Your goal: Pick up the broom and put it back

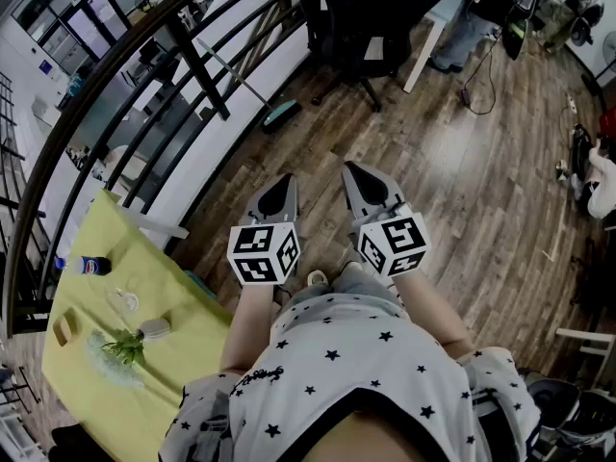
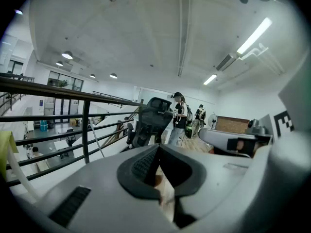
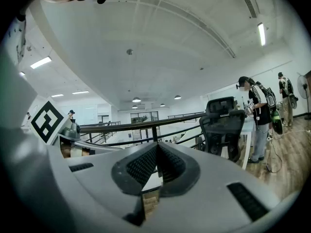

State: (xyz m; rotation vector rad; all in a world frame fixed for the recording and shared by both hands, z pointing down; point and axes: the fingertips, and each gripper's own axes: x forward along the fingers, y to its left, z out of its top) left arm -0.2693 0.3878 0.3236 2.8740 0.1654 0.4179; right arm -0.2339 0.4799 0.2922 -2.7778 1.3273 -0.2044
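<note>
The broom [image 1: 279, 114] leans against the black railing [image 1: 115, 85] ahead of me and to the left. Its teal head rests on the wooden floor and its thin white handle slants up to the left. In the left gripper view the broom handle [image 2: 97, 141] shows as a pale stick behind the rail bars. My left gripper [image 1: 286, 179] [image 2: 158, 147] and right gripper [image 1: 348, 166] [image 3: 157, 144] hover side by side in front of my body, well short of the broom. Both are shut, with nothing between their jaws.
A black office chair [image 1: 371, 27] and a white desk [image 1: 438, 12] stand ahead, beyond the broom. A yellow-covered table [image 1: 183, 345] with a bottle and a small plant sits at my left. Cables and bags lie along the right side of the floor. People stand by the desk [image 3: 255, 115].
</note>
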